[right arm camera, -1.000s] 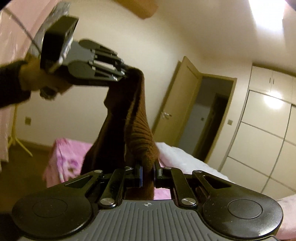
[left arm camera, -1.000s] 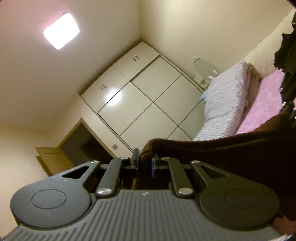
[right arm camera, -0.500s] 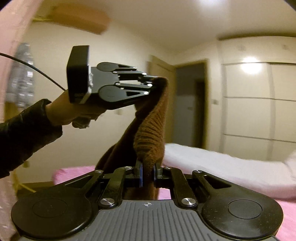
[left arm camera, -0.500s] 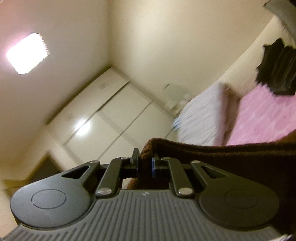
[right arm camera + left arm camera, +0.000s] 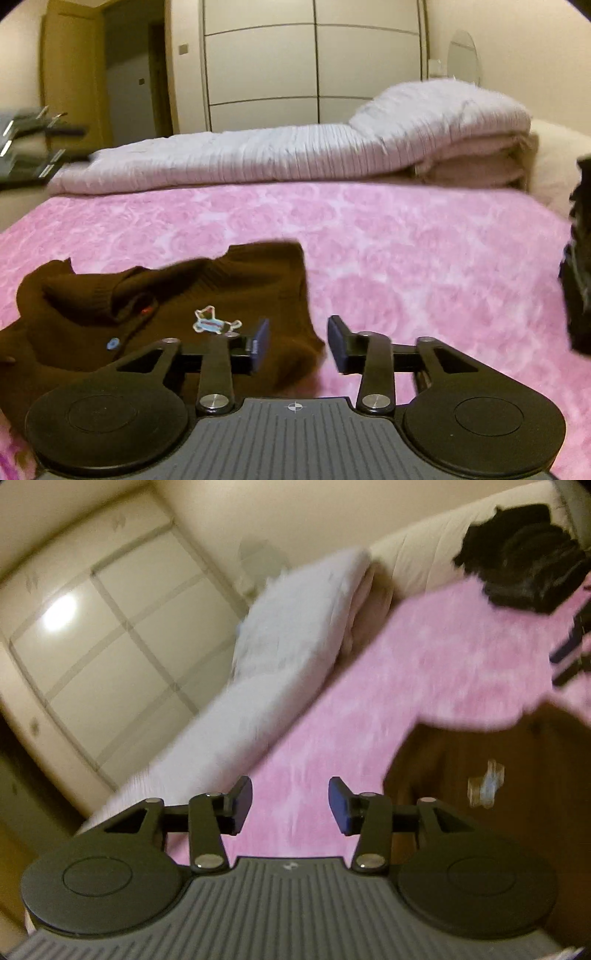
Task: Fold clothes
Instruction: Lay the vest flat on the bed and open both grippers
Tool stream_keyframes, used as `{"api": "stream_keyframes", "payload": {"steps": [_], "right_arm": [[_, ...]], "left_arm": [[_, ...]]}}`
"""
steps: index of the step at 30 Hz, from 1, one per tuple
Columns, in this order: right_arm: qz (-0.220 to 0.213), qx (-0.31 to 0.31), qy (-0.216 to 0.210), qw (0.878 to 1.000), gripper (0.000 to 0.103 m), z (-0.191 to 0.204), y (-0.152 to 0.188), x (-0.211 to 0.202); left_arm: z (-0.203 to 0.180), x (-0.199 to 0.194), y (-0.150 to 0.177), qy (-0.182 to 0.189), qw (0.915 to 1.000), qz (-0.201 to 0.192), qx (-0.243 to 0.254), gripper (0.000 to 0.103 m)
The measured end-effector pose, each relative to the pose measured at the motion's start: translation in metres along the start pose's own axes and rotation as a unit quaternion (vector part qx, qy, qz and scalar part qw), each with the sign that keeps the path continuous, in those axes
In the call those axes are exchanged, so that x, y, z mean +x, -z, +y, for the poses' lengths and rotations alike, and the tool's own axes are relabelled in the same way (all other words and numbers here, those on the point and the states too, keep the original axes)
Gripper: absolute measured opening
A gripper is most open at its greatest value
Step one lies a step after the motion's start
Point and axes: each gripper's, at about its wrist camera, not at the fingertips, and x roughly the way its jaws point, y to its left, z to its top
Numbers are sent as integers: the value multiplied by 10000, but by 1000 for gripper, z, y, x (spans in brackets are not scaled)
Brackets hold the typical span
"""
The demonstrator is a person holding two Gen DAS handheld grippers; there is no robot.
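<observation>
A brown knit sweater point(image 5: 155, 314) with a small cartoon patch lies spread on the pink bedspread point(image 5: 406, 258). In the right wrist view my right gripper point(image 5: 297, 345) hovers over the sweater's right edge; its jaws are opening and the pads are off the cloth. In the left wrist view my left gripper point(image 5: 290, 805) is opening too, with only pink bedspread point(image 5: 424, 672) between its fingers. The sweater point(image 5: 498, 782) lies just to its right. The other gripper point(image 5: 40, 147) shows blurred at the far left of the right wrist view.
A folded white striped quilt point(image 5: 295, 147) lies along the far side of the bed. A pile of dark clothes point(image 5: 524, 568) sits near the cream headboard. White wardrobe doors point(image 5: 314, 62) and an open doorway point(image 5: 125, 77) stand behind.
Both grippers came down from holding the sweater up in the air and let go of it. The sweater now lies on the bedspread and both sets of jaws stand apart.
</observation>
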Motion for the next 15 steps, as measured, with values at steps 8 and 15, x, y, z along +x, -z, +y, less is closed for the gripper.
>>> {"api": "stream_keyframes", "payload": {"steps": [8,15], "right_arm": [[158,-246,-696,9971,52,40,-8,53],[285,-871,-817,9924,59,53,-39,126]], "left_arm": [[30,22,94,1375,9791,1080,-1041,57],[39,71,111,2282,9482,1293,-1793,25]]}}
